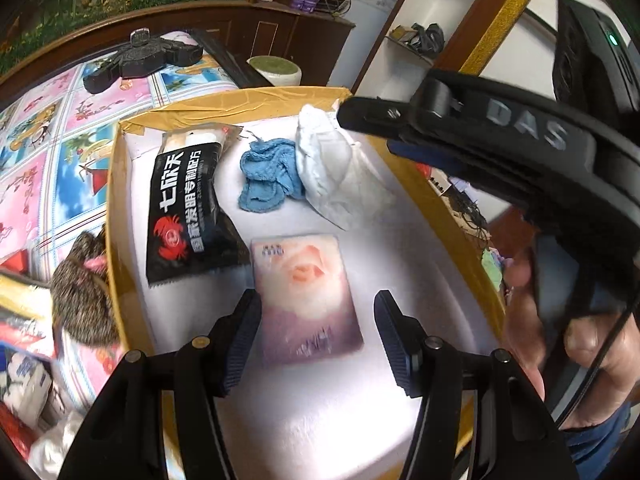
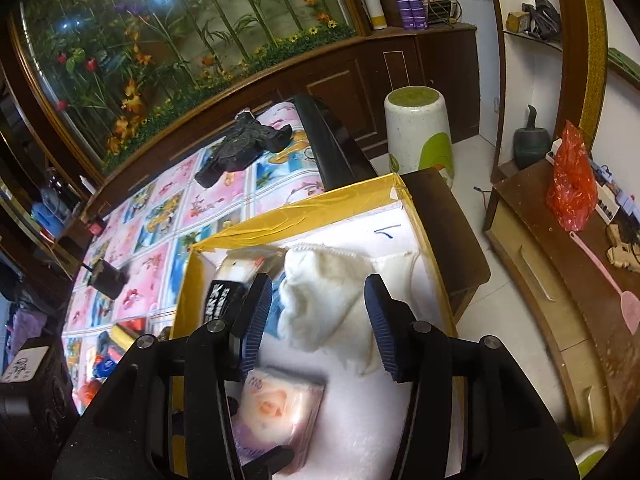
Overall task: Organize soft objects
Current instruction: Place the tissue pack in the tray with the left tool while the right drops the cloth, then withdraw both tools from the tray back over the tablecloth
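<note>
A yellow-edged box [image 1: 256, 98] with a white lining holds a pink tissue pack [image 1: 306, 300], a black printed pouch [image 1: 188, 212], a crumpled blue cloth [image 1: 266, 178] and a white cloth [image 1: 326, 168]. My left gripper [image 1: 316, 332] is open above the tissue pack, holding nothing. My right gripper [image 2: 318, 320] is open over the white cloth [image 2: 320, 304], which lies loose between its fingers; the tissue pack [image 2: 276, 412] lies below it. In the left wrist view the right gripper's body reaches in from the right, its tip at the white cloth.
The box [image 2: 304, 204] stands on a table with a colourful patterned cover [image 2: 160, 216]. A brown spiky soft toy [image 1: 82, 280] and packets lie left of the box. A black object [image 2: 240, 148] sits far on the table. A white-green stool [image 2: 420, 132] stands behind.
</note>
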Action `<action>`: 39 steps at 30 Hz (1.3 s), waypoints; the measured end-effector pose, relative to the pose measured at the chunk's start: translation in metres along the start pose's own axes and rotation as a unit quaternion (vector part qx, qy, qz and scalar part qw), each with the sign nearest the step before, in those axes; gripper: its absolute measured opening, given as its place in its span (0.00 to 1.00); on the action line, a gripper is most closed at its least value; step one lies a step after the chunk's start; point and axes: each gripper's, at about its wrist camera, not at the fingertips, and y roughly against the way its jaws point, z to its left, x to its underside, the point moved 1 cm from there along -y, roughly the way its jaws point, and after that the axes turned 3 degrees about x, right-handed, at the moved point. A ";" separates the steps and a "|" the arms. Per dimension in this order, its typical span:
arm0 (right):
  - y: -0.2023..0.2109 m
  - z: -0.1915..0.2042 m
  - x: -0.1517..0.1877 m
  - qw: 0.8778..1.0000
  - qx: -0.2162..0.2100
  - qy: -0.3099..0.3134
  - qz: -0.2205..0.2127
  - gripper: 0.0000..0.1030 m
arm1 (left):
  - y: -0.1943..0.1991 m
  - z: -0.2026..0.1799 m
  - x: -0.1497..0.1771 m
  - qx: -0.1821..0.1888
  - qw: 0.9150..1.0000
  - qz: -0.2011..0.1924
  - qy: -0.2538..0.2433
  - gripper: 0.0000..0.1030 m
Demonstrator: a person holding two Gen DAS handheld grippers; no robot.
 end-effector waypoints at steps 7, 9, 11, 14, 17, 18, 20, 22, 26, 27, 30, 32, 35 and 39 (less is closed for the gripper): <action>0.048 0.014 0.041 0.999 -0.044 -0.019 -0.027 0.47 | 0.028 -0.002 0.022 0.009 1.000 -0.020 -0.008 0.57; 0.059 0.019 0.056 0.998 -0.058 -0.022 -0.033 0.47 | 0.038 -0.001 0.030 0.014 1.000 -0.024 -0.010 0.57; 0.066 0.024 0.068 0.997 -0.069 -0.027 -0.038 0.47 | 0.047 0.001 0.036 0.015 0.999 -0.028 -0.015 0.57; 0.074 0.033 0.086 0.996 -0.072 -0.032 -0.043 0.47 | 0.061 0.007 0.048 0.012 0.999 -0.036 -0.021 0.57; 0.079 0.043 0.100 0.995 -0.084 -0.036 -0.046 0.47 | 0.073 0.013 0.061 0.015 0.999 -0.043 -0.017 0.57; 0.080 0.048 0.105 0.994 -0.088 -0.035 -0.046 0.47 | 0.077 0.016 0.065 0.016 0.999 -0.044 -0.015 0.57; 0.081 0.055 0.113 0.994 -0.093 -0.033 -0.044 0.47 | 0.083 0.022 0.072 0.018 0.999 -0.047 -0.011 0.57; 0.079 0.069 0.121 0.994 -0.100 -0.024 -0.037 0.47 | 0.090 0.029 0.079 0.015 0.998 -0.053 -0.008 0.57; 0.075 0.093 0.135 0.994 -0.108 -0.003 -0.022 0.47 | 0.106 0.045 0.091 0.017 0.998 -0.068 0.002 0.57; 0.073 0.100 0.138 0.994 -0.110 0.003 -0.017 0.47 | 0.111 0.049 0.095 0.018 0.997 -0.070 0.006 0.57; 0.070 0.112 0.146 0.993 -0.113 0.015 -0.008 0.47 | 0.124 0.068 0.104 0.020 0.996 -0.081 0.020 0.57; 0.068 0.119 0.151 0.993 -0.115 0.020 -0.002 0.47 | 0.134 0.082 0.111 0.017 0.995 -0.092 0.032 0.57; 0.064 0.128 0.157 0.993 -0.118 0.030 0.007 0.47 | 0.153 0.108 0.120 0.005 0.993 -0.112 0.048 0.57; 0.060 0.139 0.167 0.991 -0.122 0.043 0.016 0.47 | 0.176 0.152 0.125 -0.026 0.986 -0.141 0.086 0.57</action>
